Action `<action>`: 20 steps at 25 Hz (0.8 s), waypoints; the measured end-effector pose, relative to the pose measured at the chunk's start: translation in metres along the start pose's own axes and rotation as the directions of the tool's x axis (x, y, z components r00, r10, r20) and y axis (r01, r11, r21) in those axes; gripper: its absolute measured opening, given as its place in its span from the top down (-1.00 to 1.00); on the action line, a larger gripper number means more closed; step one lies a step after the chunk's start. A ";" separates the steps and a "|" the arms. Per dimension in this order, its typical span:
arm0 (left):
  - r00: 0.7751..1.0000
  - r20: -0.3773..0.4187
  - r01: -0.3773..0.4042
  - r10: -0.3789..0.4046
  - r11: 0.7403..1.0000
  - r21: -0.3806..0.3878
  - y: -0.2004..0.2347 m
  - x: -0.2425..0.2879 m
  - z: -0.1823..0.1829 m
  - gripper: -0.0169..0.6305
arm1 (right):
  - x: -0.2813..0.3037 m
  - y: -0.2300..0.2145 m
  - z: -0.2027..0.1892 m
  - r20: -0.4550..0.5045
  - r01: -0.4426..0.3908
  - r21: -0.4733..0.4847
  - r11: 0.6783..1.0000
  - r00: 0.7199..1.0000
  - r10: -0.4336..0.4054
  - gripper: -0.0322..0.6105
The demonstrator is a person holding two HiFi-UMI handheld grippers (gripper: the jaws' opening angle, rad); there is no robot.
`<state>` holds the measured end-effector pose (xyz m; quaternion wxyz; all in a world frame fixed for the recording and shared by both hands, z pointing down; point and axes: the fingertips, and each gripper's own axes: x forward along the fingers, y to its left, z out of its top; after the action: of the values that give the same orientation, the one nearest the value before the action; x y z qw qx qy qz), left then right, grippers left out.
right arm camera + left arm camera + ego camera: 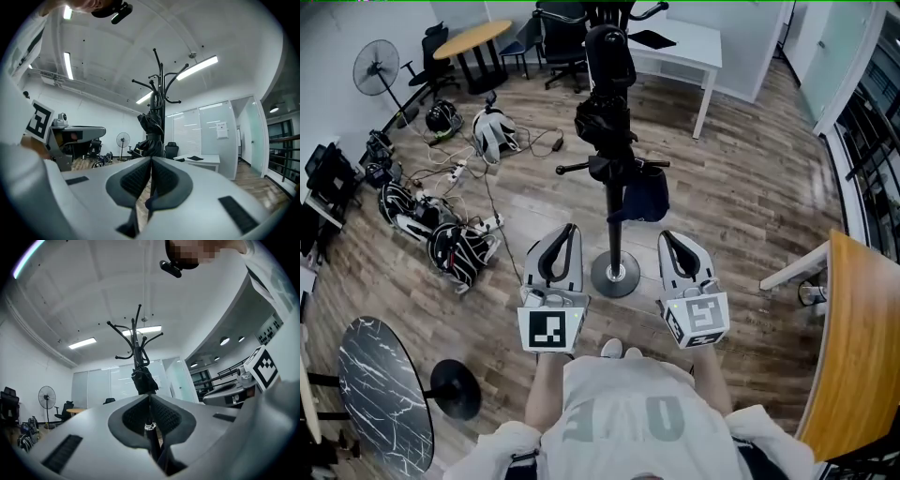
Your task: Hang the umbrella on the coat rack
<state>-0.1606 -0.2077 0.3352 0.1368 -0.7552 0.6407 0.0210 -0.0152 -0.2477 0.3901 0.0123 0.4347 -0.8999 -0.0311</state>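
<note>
As the folded umbrella (143, 380) hangs on the coat rack (615, 234) and the left gripper (570, 231) and right gripper (668, 237) sit pinched closed and empty near its base, the job looks done.

Person seen from above, both arms reaching forward from torso. Left forearm (546, 389) and right forearm (713, 380) bare below pale sleeves.

Left tongs (569, 230) and right tongs (668, 237) held side by side, apart, both pointing forward away from body, roughly level.

Left tongs: jaws pressed together, tips meeting, nothing gripped. Right tongs: jaws likewise together, nothing gripped.

Left marker cube (551, 330) and right marker cube (701, 320) sit at near ends, facing up; hands hidden beneath them.
</note>
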 end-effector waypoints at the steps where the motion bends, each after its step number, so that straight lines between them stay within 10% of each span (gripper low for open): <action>1: 1.000 -0.006 -0.004 0.004 1.000 -0.004 0.001 0.000 -0.001 0.84 | -0.001 0.000 -0.001 -0.003 0.004 -0.002 1.000 1.000 -0.004 0.80; 20: 1.000 0.013 -0.001 0.001 0.999 -0.032 0.001 -0.004 -0.001 0.85 | -0.003 0.000 0.004 -0.001 0.017 -0.019 1.000 1.000 -0.017 0.80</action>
<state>-0.1628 -0.2042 0.3365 0.1289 -0.7569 0.6397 0.0363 -0.0139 -0.2449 0.3860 0.0165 0.4423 -0.8959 -0.0394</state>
